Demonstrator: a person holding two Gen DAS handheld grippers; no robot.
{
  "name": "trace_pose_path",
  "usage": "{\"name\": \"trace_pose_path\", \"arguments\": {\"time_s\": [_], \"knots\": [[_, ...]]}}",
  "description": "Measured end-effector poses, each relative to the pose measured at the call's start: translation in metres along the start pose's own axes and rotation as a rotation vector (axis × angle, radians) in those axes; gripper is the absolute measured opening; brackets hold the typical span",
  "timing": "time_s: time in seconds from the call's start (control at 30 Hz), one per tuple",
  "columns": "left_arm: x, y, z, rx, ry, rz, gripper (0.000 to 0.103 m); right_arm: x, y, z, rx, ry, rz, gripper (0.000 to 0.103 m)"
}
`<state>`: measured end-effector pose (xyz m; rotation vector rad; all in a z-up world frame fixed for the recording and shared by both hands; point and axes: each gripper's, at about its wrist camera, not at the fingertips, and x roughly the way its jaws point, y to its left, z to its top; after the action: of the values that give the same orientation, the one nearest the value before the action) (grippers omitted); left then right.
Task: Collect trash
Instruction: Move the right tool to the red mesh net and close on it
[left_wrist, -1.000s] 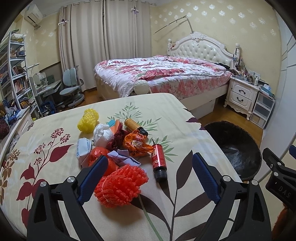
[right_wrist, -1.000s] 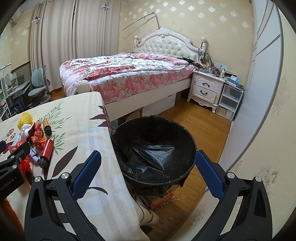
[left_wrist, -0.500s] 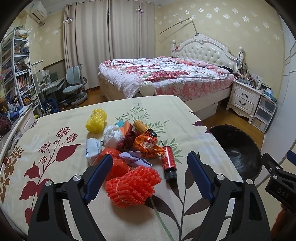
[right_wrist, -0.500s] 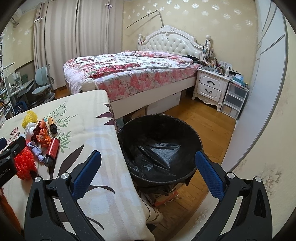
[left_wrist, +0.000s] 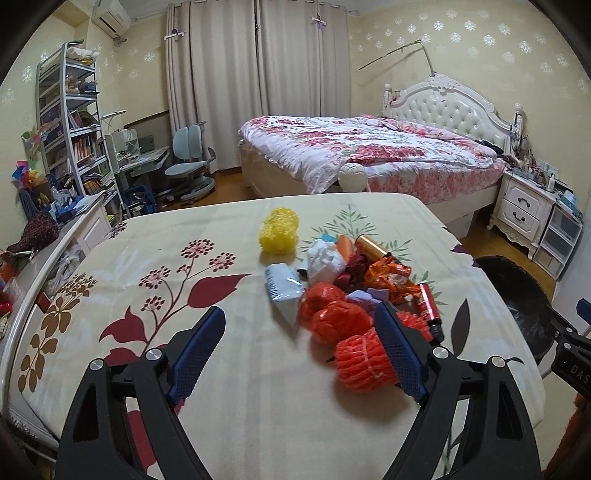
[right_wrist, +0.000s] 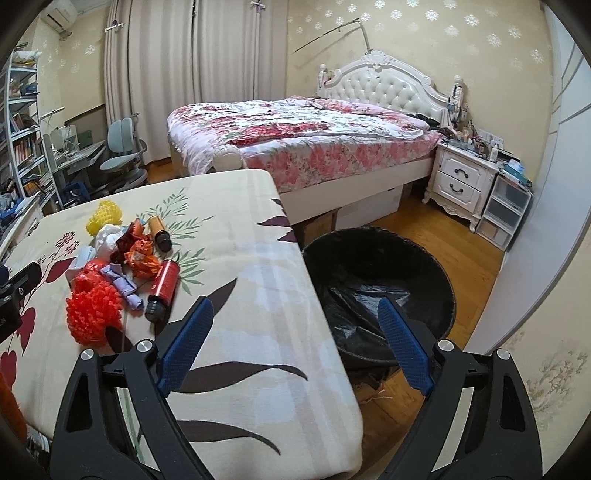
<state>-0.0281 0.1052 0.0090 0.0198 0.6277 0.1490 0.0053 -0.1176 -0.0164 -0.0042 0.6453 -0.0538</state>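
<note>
A pile of trash lies on the floral-cloth table (left_wrist: 221, 369): an orange foam net (left_wrist: 364, 360), red mesh balls (left_wrist: 332, 314), a red bottle (left_wrist: 430, 308), a brown bottle (left_wrist: 371, 247), an orange wrapper (left_wrist: 388, 277), a white wad (left_wrist: 325, 258), a white packet (left_wrist: 282, 284) and a yellow foam net (left_wrist: 279, 230). My left gripper (left_wrist: 299, 328) is open and empty, its right finger beside the orange net. My right gripper (right_wrist: 295, 321) is open and empty over the table's right edge, by the black bin (right_wrist: 384, 280). The pile (right_wrist: 122, 273) shows at its left.
The bin (left_wrist: 524, 306) stands on the wooden floor right of the table. A bed (right_wrist: 303, 136) and a white nightstand (right_wrist: 461, 181) are behind. A desk chair (left_wrist: 188, 170) and bookshelf (left_wrist: 74, 125) are at the far left.
My left gripper has swung left, so the pile now sits at its right finger. My right gripper has turned left toward the table, bringing more of the pile into view.
</note>
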Motion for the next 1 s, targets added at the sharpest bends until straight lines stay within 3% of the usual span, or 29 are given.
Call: {"name": "trace_pose_path", "arguments": {"time_s": [0.63, 0.93, 0.97, 1.0], "knots": [[0.021, 0.090, -0.026, -0.127, 0.073, 0.170, 0.085, 0.008, 0.123, 0.001, -0.170, 0.058, 0.304, 0.091], [0.032, 0.099, -0.034, -0.148, 0.108, 0.166, 0.086, 0.027, 0.150, -0.013, -0.225, 0.110, 0.315, 0.092], [0.032, 0.098, -0.035, -0.147, 0.108, 0.163, 0.086, 0.029, 0.150, -0.014, -0.226, 0.115, 0.318, 0.091], [0.032, 0.097, -0.035, -0.145, 0.109, 0.162, 0.086, 0.030, 0.151, -0.015, -0.227, 0.120, 0.325, 0.080]]}}
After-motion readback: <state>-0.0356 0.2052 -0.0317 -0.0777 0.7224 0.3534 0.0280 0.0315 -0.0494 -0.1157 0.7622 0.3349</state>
